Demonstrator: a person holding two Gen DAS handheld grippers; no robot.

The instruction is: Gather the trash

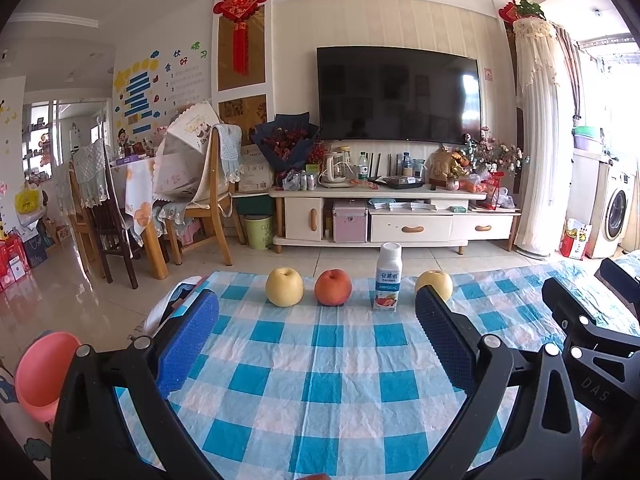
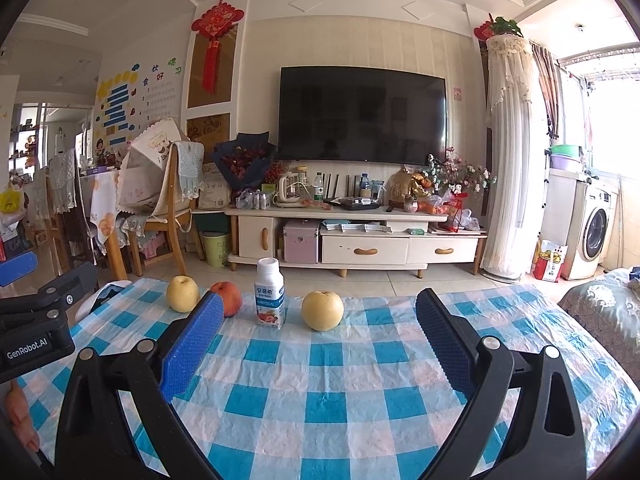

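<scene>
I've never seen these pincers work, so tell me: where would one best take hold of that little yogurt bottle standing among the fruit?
Probably around the yogurt bottle at its flat-sided labelled body, below the narrower white cap. It stands upright, so come in level from the front, fingers either side. The right gripper is open; the red apple and pear leave gaps beside it.

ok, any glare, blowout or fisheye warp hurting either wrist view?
Left wrist: window glare on the TV, balcony at right blown out, dark vignette in the corners. Right wrist: window blown out, walls bow at the edges. Yogurt bottle and fruit stay sharp in both; gripper fingers are sharp too.
</scene>
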